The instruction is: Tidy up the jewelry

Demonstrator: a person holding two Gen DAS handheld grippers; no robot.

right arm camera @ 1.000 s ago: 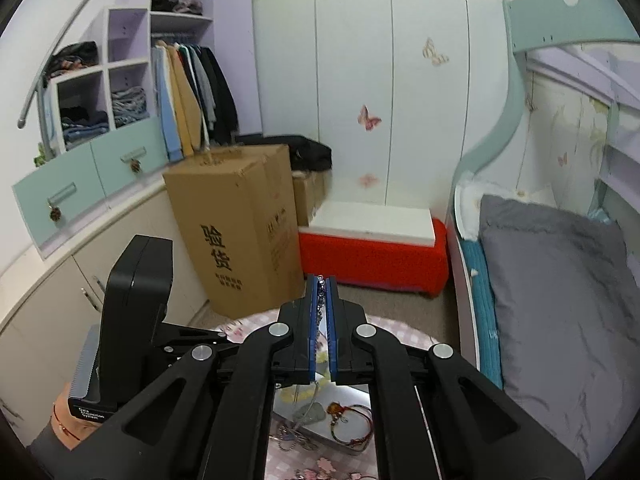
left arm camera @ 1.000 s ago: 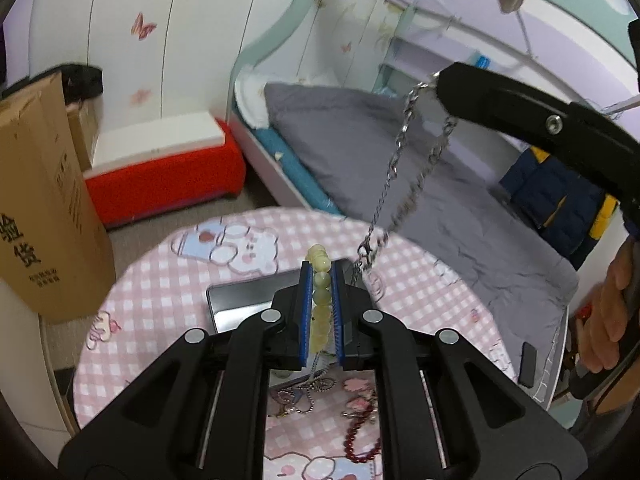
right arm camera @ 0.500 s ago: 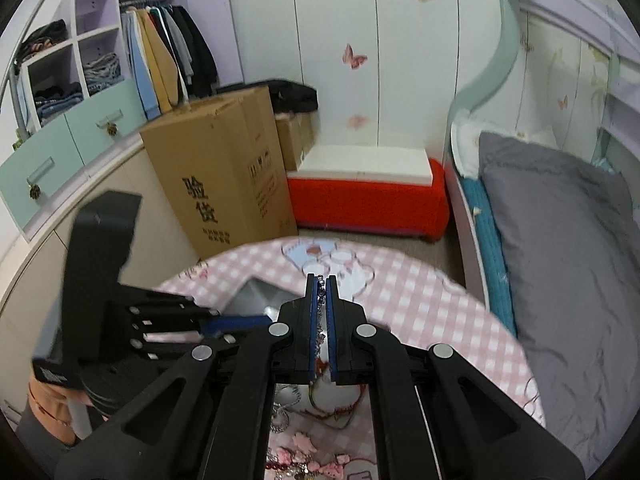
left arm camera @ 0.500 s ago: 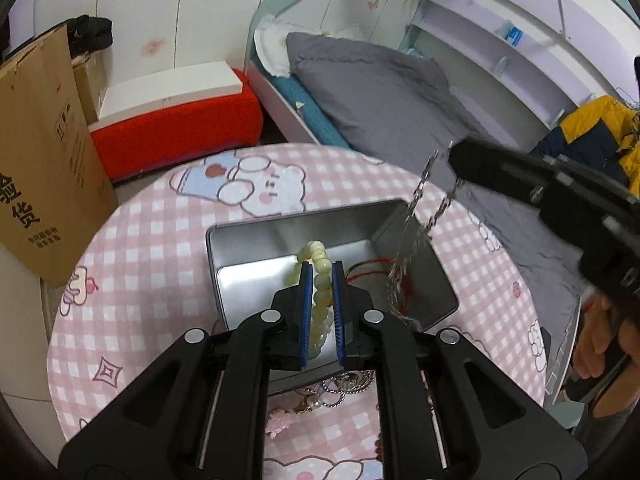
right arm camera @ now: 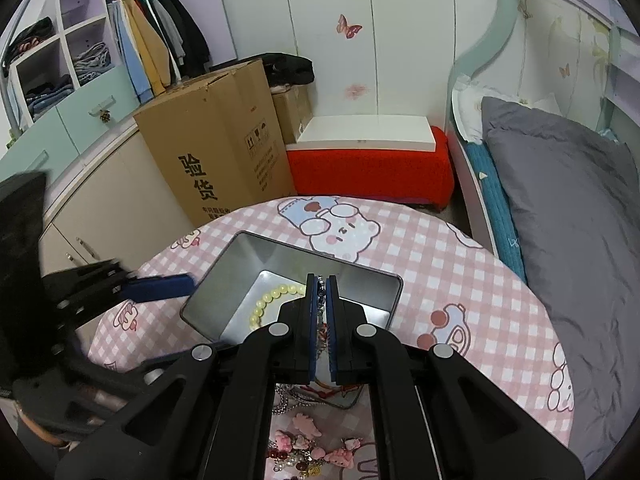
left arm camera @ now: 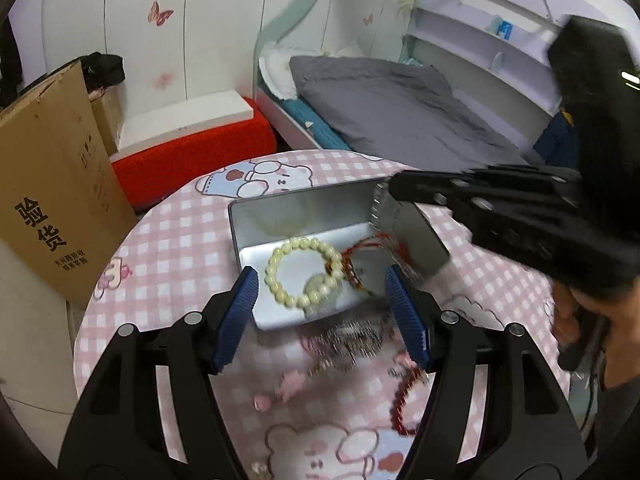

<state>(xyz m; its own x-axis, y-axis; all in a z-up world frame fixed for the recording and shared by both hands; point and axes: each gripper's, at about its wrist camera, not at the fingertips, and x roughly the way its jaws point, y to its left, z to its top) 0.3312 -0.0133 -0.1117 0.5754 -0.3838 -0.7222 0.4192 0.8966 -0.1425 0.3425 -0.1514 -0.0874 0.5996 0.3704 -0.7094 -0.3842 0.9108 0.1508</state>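
Opening just now, your left claw (left arm camera: pixel 326 308) has dropped the cream beaded bracelet (left arm camera: pixel 304 276) into the rectangular silver tin (left arm camera: pixel 296 208); your right claw (right arm camera: pixel 321 296) stays pinched on the silver chain (left arm camera: pixel 378 208), next in.

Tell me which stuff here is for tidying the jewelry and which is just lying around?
For the job:
metal tin
cream bead bracelet
silver chain
dark red bead bracelet

Just lying around:
cardboard box
grey bedding
hanging clothes
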